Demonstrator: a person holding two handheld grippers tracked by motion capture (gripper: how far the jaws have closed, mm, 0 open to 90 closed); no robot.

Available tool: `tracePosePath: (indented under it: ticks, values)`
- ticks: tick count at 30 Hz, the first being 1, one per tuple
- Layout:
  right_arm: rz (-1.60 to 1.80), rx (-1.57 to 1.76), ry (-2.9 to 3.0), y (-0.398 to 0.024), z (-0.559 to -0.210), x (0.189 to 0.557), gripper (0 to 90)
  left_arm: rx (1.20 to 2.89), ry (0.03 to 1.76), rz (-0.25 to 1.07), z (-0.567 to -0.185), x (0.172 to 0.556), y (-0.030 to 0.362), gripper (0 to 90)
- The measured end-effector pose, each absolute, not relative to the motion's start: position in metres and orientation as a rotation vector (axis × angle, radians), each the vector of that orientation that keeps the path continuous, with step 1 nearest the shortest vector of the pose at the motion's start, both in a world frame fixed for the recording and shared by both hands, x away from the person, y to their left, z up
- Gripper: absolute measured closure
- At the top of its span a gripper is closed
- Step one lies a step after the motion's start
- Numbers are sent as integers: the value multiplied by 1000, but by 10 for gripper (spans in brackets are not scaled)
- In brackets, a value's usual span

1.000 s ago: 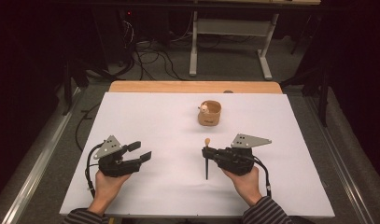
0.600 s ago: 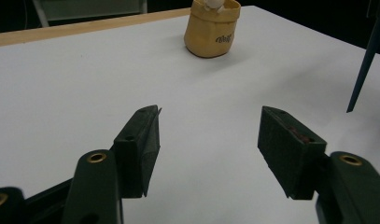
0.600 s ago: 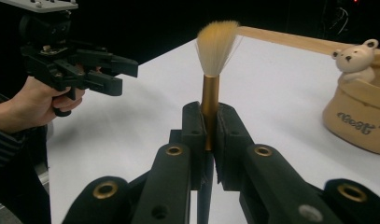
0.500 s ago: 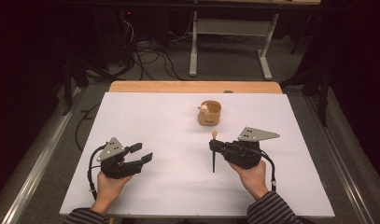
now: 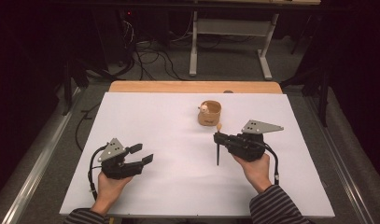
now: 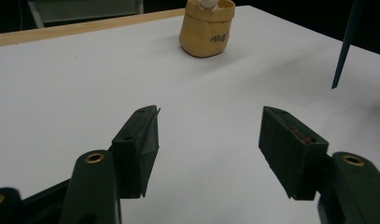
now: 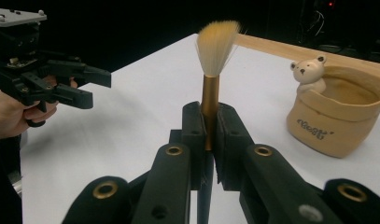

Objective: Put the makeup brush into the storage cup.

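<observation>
High view overhead; gripper views low, sharing pot (image 6: pixel 207 29).

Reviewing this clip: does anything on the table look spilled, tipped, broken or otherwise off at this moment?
Nothing stands out. The tan bear cup stands upright on the white table, with no spill around it. The right gripper clamps the brush squarely by its gold ferrule, bristles up. The left gripper is open and holds nothing.
</observation>
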State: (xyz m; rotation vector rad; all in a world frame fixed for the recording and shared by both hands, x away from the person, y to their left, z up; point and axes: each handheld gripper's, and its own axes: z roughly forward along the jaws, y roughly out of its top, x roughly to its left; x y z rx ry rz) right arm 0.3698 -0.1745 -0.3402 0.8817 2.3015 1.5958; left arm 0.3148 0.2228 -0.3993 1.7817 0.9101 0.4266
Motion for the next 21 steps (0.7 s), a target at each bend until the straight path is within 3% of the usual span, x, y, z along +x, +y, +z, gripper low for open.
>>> tracePosePath:
  ticks: [21]
  values:
    - [1557, 929, 2202, -176, -321, 401, 863, 1776, 918, 426, -401, 315, 224, 364]
